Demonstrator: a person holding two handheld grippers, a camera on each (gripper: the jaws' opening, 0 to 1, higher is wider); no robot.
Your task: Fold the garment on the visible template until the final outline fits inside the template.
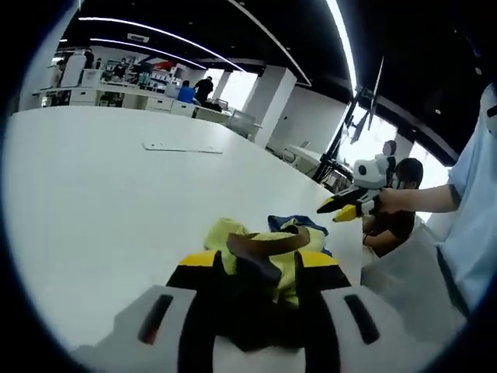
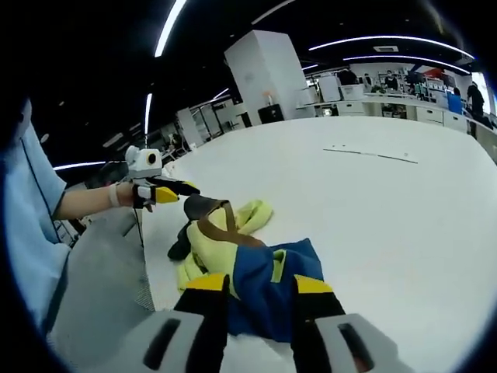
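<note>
Garment (image 1: 268, 256) sits bunched on the white table (image 1: 101, 202), right ahead of my left gripper (image 1: 260, 268), whose jaws are spread with the cloth lying between and just past the tips; can't tell if they touch it. From the left gripper view the pile reads yellow-green with a brown band (image 1: 264, 245) looped across the top and a bit of blue behind. My right gripper (image 1: 349, 206) comes in from the right of that view, held up off the table edge by my hand (image 1: 388, 200), its yellow-tipped jaws look near together with nothing between them. In the right gripper view my right gripper (image 2: 260, 291) has jaws apart, the blue part of the garment (image 2: 264, 280) directly in front and running down between them; contact unclear. This view shows far more blue than the other, with the yellow-green and brown strap (image 2: 213, 221) beyond it. Left gripper (image 2: 167, 190) enters from the left there, held just beside the far end of the pile, apart from it. Thin pale strip (image 1: 182, 148) lies flat on the table well past the garment, seen too as (image 2: 373, 154). Nothing blocks the way to the cloth. Desks and people (image 1: 194, 89) stand far behind.
</note>
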